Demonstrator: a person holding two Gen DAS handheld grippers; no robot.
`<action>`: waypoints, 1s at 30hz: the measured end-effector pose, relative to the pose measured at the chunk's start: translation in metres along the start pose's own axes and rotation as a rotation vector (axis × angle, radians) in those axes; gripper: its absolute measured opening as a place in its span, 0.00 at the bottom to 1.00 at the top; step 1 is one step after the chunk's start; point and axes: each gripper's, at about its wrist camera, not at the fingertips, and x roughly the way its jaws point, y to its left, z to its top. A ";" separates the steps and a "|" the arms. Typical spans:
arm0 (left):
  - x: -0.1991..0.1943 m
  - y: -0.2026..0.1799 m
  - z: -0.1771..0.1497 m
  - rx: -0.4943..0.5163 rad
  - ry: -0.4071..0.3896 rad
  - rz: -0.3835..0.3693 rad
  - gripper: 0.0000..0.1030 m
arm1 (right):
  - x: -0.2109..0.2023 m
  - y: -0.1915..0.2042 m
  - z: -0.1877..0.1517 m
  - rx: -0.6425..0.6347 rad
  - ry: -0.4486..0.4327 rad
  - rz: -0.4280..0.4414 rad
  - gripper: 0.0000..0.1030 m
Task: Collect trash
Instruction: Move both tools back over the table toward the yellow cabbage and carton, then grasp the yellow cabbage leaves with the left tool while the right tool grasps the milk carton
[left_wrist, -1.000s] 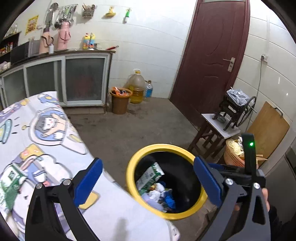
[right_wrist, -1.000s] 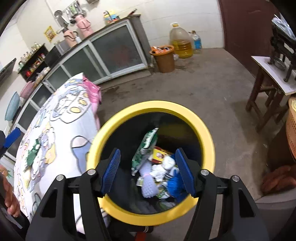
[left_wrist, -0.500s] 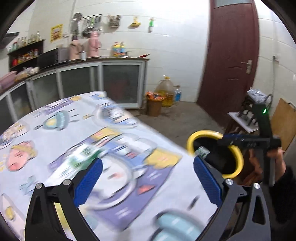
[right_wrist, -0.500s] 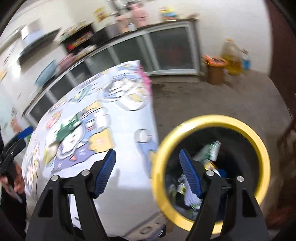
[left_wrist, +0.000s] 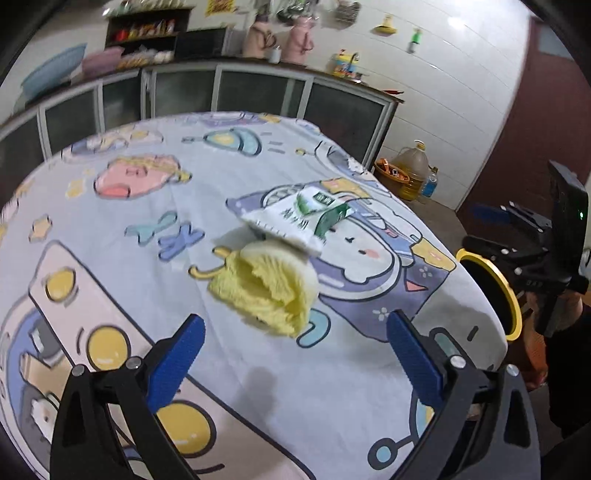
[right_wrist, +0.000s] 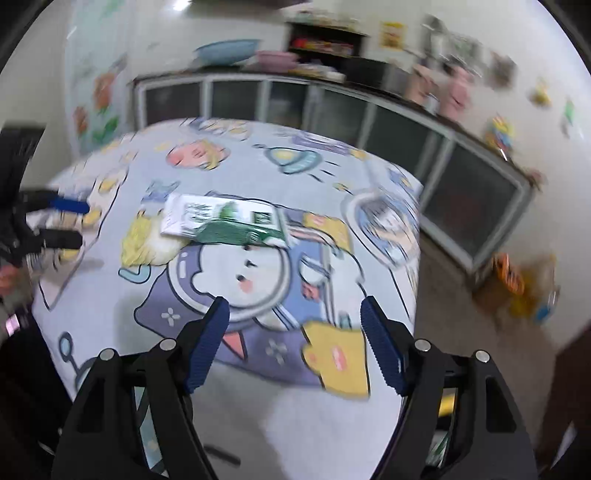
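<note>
Now both tools sit over the cartoon-print tablecloth (left_wrist: 110, 221) with nothing between their blue pads. The left gripper (left_wrist: 291, 354), low in its frame, is spread wide — just above it lies a crumpled yellow cloth (left_wrist: 266, 288), a green-and-white carton (left_wrist: 299, 218) resting on its far edge. The right gripper (right_wrist: 295, 343) is likewise apart. At the right edge of the left view the yellow-rimmed bin (left_wrist: 511, 295) peeks past the table.

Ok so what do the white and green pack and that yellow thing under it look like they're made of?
White and green pack: looks like thin printed carton or coated paper, with flat faces, a folded edge and a slight sheen. Yellow thing: seems to be soft fuzzy fabric, with a matte, ribbed, plush-like surface, slumped on the tablecloth. Blur leaves both uncertain.
</note>
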 end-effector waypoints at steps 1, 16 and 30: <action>0.002 0.002 -0.001 -0.008 0.008 -0.003 0.92 | 0.006 0.006 0.005 -0.043 0.003 0.001 0.74; 0.039 0.031 0.010 -0.131 0.143 -0.138 0.92 | 0.089 0.051 0.071 -0.720 0.125 0.226 0.90; 0.074 0.040 0.030 -0.159 0.272 -0.294 0.92 | 0.164 0.058 0.106 -0.899 0.382 0.446 0.91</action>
